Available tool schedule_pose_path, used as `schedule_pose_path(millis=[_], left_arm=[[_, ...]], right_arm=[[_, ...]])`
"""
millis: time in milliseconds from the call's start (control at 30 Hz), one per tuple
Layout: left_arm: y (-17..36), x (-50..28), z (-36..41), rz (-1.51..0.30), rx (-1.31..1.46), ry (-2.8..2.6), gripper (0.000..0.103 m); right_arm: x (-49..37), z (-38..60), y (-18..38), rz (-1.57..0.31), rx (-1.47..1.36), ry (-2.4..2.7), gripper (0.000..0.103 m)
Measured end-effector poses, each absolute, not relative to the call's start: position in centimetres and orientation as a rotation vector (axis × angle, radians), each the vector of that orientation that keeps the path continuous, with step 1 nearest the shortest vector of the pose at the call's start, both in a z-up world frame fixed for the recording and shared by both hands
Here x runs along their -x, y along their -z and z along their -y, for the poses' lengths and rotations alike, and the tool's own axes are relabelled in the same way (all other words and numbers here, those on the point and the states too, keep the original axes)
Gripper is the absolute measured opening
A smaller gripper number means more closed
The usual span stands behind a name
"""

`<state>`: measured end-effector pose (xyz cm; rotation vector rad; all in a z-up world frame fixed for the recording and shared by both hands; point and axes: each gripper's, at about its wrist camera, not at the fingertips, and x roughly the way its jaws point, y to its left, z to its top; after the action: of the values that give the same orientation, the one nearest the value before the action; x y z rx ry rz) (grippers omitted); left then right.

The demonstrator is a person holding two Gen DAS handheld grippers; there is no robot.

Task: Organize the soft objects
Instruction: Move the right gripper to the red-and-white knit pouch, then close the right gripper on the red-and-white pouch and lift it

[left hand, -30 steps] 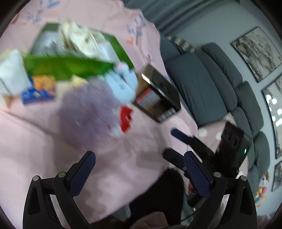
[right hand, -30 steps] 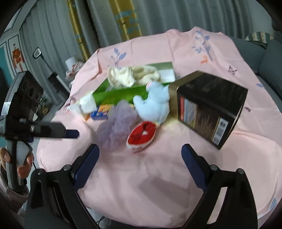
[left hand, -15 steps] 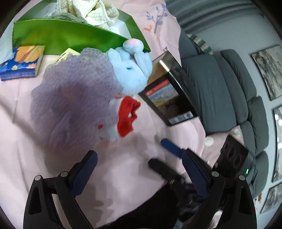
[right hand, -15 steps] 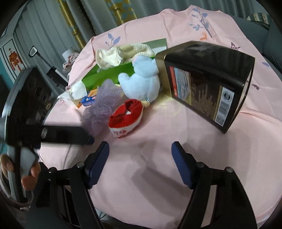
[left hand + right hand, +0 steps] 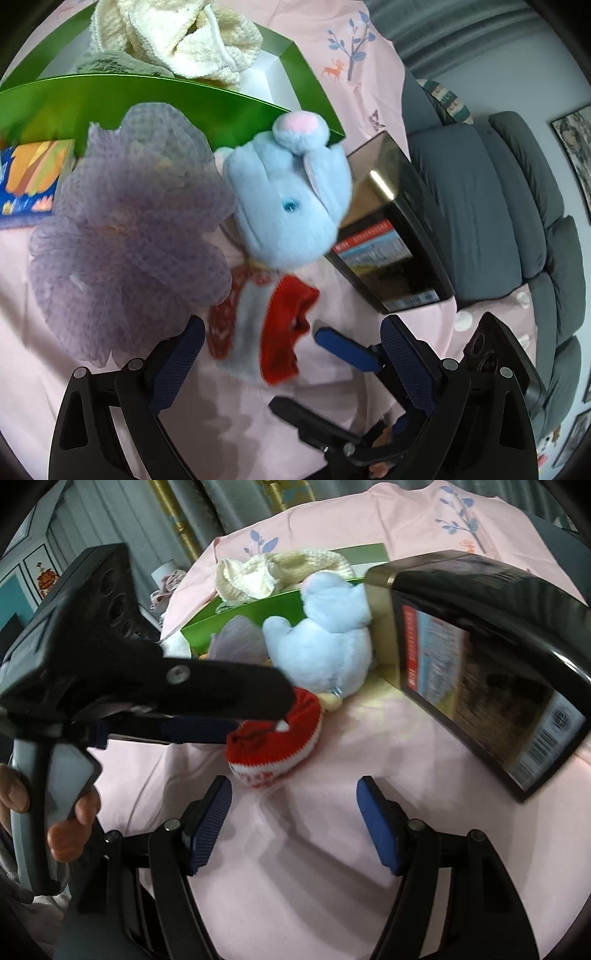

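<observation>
Soft things sit bunched on my pink-clothed table (image 5: pixel 295 849): a red-and-white knitted hat (image 5: pixel 273 332) nearest me, a pale blue plush toy (image 5: pixel 291 214) just behind it, and a purple mesh puff (image 5: pixel 125 240) touching the plush on its left. Behind them stands a green box (image 5: pixel 147 99) with cream knitted cloth (image 5: pixel 173 33) heaped inside. A black box (image 5: pixel 480 657) lies on its side just right of the plush, its open mouth facing me.

My left claw (image 5: pixel 291 362) is spread wide, its jaws easing inward, with the hat lying in the gap between them; the pads are not pressing on it. In the right wrist view that left claw reaches in from the left over the hat. My right claw (image 5: pixel 295 823) hangs over bare cloth just short of the hat, jaws apart and pinching nothing.
</observation>
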<state>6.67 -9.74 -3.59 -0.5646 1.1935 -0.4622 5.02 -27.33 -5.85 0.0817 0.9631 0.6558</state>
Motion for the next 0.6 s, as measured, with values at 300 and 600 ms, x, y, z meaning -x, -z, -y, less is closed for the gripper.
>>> schedule_pose_path(millis=[300,600], left_arm=[[4.7,-7.4,10.6,-1.257,0.471,0.443,0.05],[4.7,-6.8,10.3,-1.246,0.426,0.47,0.044]], right_arm=[[-5.9,26.2,6.4,-0.965,-0.121,-0.705,0.061],[-5.6,25.1,6.0,-0.948,-0.114,-0.709,0.04]])
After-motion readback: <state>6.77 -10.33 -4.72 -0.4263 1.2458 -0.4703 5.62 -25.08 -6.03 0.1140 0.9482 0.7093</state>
